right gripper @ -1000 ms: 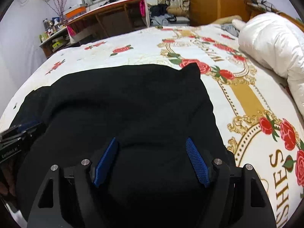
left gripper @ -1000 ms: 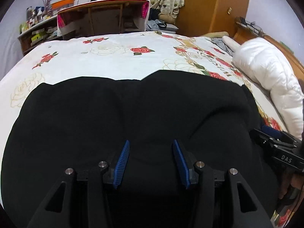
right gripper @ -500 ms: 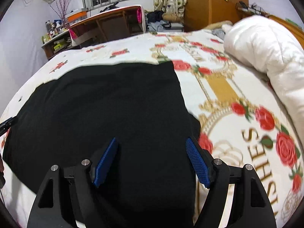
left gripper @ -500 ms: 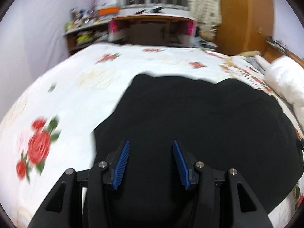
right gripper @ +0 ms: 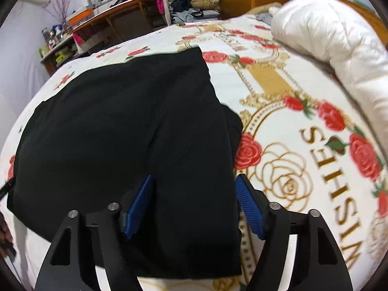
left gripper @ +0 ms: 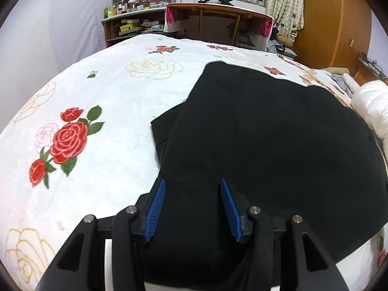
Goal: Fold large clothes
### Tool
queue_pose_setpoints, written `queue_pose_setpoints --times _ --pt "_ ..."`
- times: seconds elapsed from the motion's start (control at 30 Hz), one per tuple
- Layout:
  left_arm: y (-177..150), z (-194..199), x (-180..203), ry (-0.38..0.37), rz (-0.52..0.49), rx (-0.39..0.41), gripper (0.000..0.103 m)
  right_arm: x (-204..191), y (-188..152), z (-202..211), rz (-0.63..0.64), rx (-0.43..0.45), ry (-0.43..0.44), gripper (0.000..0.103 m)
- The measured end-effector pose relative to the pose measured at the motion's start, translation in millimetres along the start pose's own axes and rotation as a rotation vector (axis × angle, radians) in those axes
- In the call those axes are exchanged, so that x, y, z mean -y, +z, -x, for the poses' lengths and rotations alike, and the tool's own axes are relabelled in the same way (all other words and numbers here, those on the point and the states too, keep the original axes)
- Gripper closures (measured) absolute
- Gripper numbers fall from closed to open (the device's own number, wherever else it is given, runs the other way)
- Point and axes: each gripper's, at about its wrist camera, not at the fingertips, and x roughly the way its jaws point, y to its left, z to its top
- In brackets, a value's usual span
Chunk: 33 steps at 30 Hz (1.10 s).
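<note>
A large black garment [left gripper: 266,145] lies spread flat on the rose-patterned bed, folded over itself with a lower layer sticking out at its side edges. My left gripper [left gripper: 192,186] is open and hangs over the garment's near left corner. My right gripper [right gripper: 194,180] is open over the garment [right gripper: 133,126] at its near right corner. Neither gripper holds any cloth.
The bedspread [left gripper: 84,121] is white with red roses and gold lettering [right gripper: 327,169]. A rolled white duvet [right gripper: 327,36] lies along the right side. A wooden desk [left gripper: 218,21], a cluttered shelf [left gripper: 126,19] and a wardrobe [left gripper: 334,14] stand beyond the bed.
Both grippers have moved apart: the left swung to the garment's left edge, the right to its right edge. The garment now lies flatter, with both side edges in view.
</note>
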Motion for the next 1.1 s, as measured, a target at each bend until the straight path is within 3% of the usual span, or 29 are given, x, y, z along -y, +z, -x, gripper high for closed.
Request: queue_pose_setpoints --times 0.3,0.6,1.1 --pt "-2.6 35.1 -5.9 -0.010 0.016 0.009 0.057 -15.1 -9.1 47.9 0.047 0.052 0.027 0.034" --pt "-5.2 65.3 -2.7 -0.085 -0.008 0.054 0.057 -14.1 -22.1 57.9 0.025 0.060 0.073 0.034" --pt "19.2 -4.4 -34.4 -0.167 0.110 -0.045 0.051 29.6 -3.5 7.5 -0.090 -0.007 0.177 0.032"
